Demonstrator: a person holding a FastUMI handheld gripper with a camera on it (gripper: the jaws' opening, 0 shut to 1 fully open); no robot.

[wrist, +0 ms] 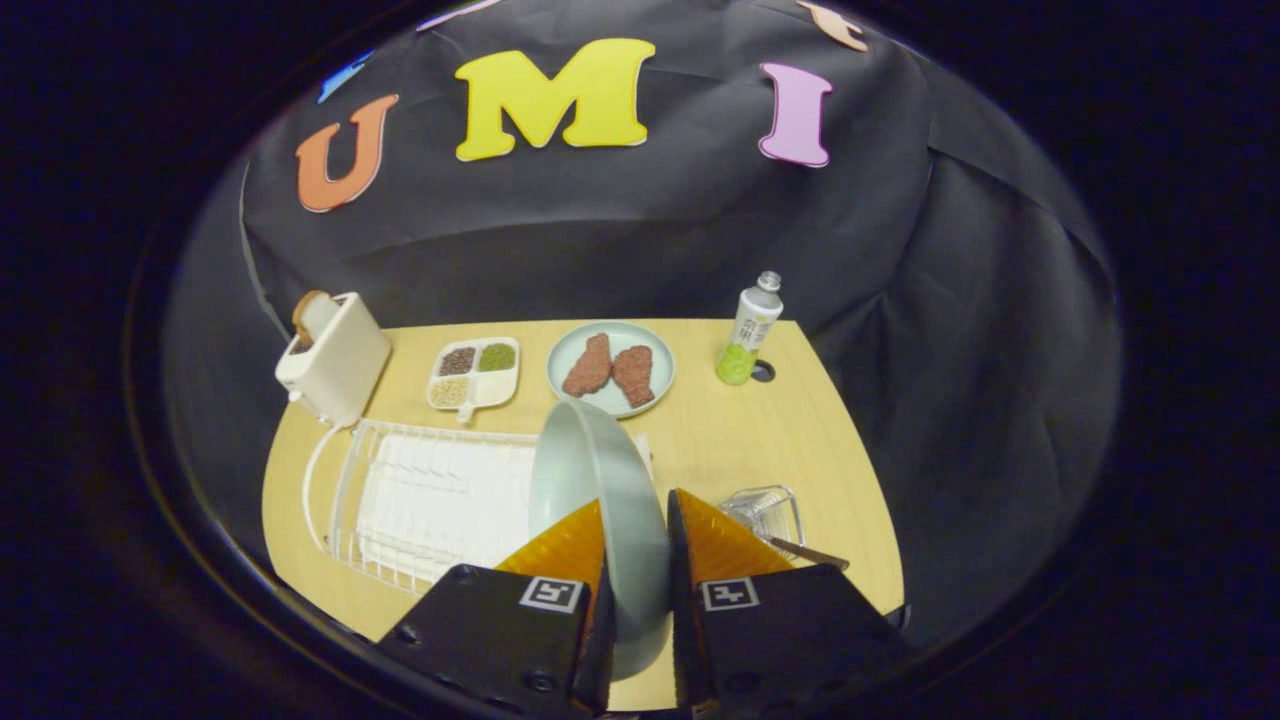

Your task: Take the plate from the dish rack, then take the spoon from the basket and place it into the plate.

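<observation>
So the tool (pixel 636 545) pinches the pale green plate (pixel 600 500) edge-on, bottom centre; stiff, slick, probably breakable, keep hold on the rim.

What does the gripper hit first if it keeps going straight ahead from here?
The gripper already grips the upright plate. Straight on, probably the plate of meat beyond; depth is unclear.
</observation>
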